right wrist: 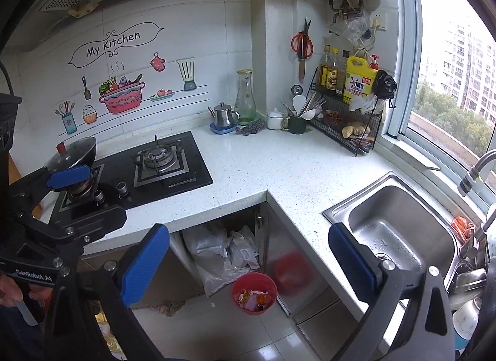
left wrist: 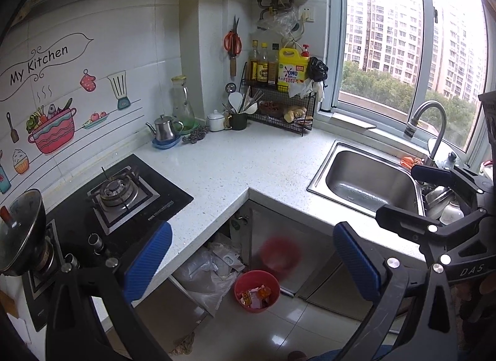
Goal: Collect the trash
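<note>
A small red bin (left wrist: pixel 256 289) stands on the tiled floor below the counter corner, with colourful wrappers (left wrist: pixel 256 295) inside; it also shows in the right wrist view (right wrist: pixel 254 293). My left gripper (left wrist: pixel 252 263) is open and empty, held high above the bin. My right gripper (right wrist: pixel 248 263) is open and empty, also high above the bin. The right gripper's black fingers (left wrist: pixel 434 175) show at the right edge of the left wrist view, over the sink. The left gripper's blue pad (right wrist: pixel 68 177) shows at the left of the right wrist view, over the stove.
A white speckled L-shaped counter (left wrist: pixel 235 159) holds a black gas hob (left wrist: pixel 124 193), a steel sink (left wrist: pixel 365 184) with faucet (left wrist: pixel 429 122), a wire rack with bottles (left wrist: pixel 280 91), and a teapot (left wrist: pixel 164 128). Plastic bags (right wrist: pixel 223 252) fill the open cabinet. A lidded pot (right wrist: pixel 73 151) sits on the left burner.
</note>
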Motion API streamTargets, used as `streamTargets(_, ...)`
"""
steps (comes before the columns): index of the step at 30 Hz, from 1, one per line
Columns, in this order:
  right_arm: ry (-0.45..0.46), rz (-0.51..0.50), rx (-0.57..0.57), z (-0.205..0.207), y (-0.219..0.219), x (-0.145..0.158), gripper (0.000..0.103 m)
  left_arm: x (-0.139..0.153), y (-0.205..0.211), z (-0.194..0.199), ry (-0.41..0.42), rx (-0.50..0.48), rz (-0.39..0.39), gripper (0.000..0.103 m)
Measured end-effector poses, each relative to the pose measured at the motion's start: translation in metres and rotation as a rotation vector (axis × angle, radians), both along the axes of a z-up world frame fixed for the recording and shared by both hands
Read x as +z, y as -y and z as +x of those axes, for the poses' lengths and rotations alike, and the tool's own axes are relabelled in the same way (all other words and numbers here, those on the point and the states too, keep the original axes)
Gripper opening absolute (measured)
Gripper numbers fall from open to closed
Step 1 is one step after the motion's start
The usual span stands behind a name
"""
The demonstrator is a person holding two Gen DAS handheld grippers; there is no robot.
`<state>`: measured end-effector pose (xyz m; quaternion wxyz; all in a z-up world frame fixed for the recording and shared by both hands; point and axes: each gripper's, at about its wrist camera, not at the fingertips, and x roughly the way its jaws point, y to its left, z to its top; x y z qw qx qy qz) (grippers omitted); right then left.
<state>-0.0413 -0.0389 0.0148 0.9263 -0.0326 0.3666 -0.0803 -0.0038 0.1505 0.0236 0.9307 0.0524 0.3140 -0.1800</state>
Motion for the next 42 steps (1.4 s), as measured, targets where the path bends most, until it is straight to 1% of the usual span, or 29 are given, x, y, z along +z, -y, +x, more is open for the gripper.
streamTargets(6, -0.004, 0.004, -0.005, 0.001, -0.006, 0.001, 0.102, -0.002, 0.001, -0.002, -0.001, 0.003, 0.017, 0.103)
streamTargets(13, -0.006, -0.004, -0.012, 0.003, -0.012, 0.001, 0.102, -0.002, -0.003, -0.002, -0.022, -0.006, 0.006, 0.103)
streamTargets(29, -0.015, -0.009, -0.006, 0.002, -0.018, 0.001, 0.102, -0.004, -0.005, -0.009, -0.009, 0.021, 0.027, 0.103)
streamTargets(34, -0.018, -0.013, -0.006, 0.002, -0.020, 0.000, 0.102, -0.002, -0.009, -0.010, -0.006, 0.017, 0.009, 0.103)
streamTargets(42, -0.023, -0.014, -0.007, 0.001, -0.019, -0.001, 0.102, -0.002, -0.012, -0.014, -0.004, 0.015, 0.004, 0.103)
